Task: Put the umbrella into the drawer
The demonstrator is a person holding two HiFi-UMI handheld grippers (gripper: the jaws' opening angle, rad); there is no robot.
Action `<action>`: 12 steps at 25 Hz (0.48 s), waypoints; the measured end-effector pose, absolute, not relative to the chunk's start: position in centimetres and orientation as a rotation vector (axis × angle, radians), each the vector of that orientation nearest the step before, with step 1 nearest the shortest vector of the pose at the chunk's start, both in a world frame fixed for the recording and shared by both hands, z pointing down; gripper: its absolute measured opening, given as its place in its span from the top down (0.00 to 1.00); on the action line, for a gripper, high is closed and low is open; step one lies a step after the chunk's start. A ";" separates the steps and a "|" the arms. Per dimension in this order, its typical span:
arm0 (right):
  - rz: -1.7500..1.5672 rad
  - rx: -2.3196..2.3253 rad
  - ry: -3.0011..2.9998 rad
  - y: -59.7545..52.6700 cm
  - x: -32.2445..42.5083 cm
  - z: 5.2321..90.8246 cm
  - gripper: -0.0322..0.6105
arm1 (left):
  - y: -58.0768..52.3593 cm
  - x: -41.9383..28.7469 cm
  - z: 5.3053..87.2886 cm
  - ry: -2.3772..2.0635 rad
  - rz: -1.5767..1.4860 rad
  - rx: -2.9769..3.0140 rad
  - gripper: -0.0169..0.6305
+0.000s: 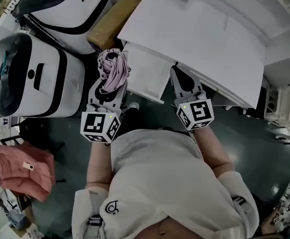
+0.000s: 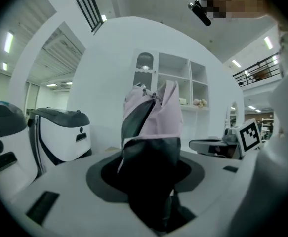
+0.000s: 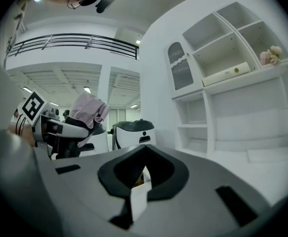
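Just left of the pulled-out drawer, the umbrella is up off the floor, clamped in the left gripper. It is folded into a crumpled lilac-pink bundle with a dark panel, and its free end pokes out past the jaws toward the cardboard box. In the left gripper view it fills the space between the jaws, standing up out of them, so that gripper is holding the umbrella at a middling width. The umbrella is beside the drawer's left edge and not inside it.

The right gripper is level on the other side of the drawer, near its right edge and just under the front of the white table. Its jaws are drawn together at the tips with nothing between them. The two grippers are apart from each other with the drawer between them, and each marker cube sits close to the person's white shirt.

The right gripper view shows a white shelf unit above the table, with a long white box on one shelf and a small pinkish toy on another. Two large white-and-black machines stand to the left on the dark floor, and a pink bag lies lower left
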State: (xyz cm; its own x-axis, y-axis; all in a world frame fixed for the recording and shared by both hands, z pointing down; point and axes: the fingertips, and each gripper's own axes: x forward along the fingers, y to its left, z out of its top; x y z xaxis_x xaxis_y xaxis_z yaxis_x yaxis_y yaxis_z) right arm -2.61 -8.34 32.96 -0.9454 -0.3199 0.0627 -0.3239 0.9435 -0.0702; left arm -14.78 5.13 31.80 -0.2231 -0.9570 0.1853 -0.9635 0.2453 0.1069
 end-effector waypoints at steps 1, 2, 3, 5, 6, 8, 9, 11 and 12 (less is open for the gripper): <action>0.130 0.548 -3.036 -8.7 -3.3 33.0 0.94 | 4.0 -15.7 32.1 -2.257 0.067 1.853 0.65; 0.130 0.587 -3.025 -9.1 -3.9 33.1 0.94 | 2.9 -16.5 32.4 -2.208 0.092 1.896 0.65; 0.129 0.623 -3.013 -9.5 -4.6 33.2 0.94 | 1.8 -17.2 32.8 -2.161 0.121 1.936 0.65; 0.135 0.690 -2.992 -10.7 -6.0 33.4 0.94 | -0.3 -18.7 33.8 -2.080 0.180 2.007 0.65; 0.145 0.722 -2.981 -11.3 -6.6 33.7 0.94 | -1.4 -19.4 34.4 -2.043 0.207 2.036 0.65; 0.166 0.781 -2.961 -12.5 -7.8 34.5 0.94 | -3.5 -20.6 35.9 -1.964 0.249 2.086 0.65; 0.173 0.810 -2.949 -13.0 -8.2 35.0 0.94 | -4.4 -21.1 36.7 -1.921 0.265 2.109 0.65; 0.189 0.876 -2.923 -13.7 -8.6 35.8 0.94 | -6.0 -21.6 38.6 -1.824 0.301 2.157 0.65; 0.204 0.918 -2.908 -13.9 -8.6 36.2 0.94 | -6.7 -21.7 39.5 -1.771 0.321 2.182 0.65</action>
State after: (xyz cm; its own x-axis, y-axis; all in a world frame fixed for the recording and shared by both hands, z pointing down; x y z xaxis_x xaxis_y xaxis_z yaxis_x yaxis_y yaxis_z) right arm -8.60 -13.94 36.15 -0.8164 -0.5648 0.1207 -0.5761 0.8111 -0.1013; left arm -21.70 -6.69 39.50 0.2101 -0.9075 0.3636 -0.9774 -0.1866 0.0991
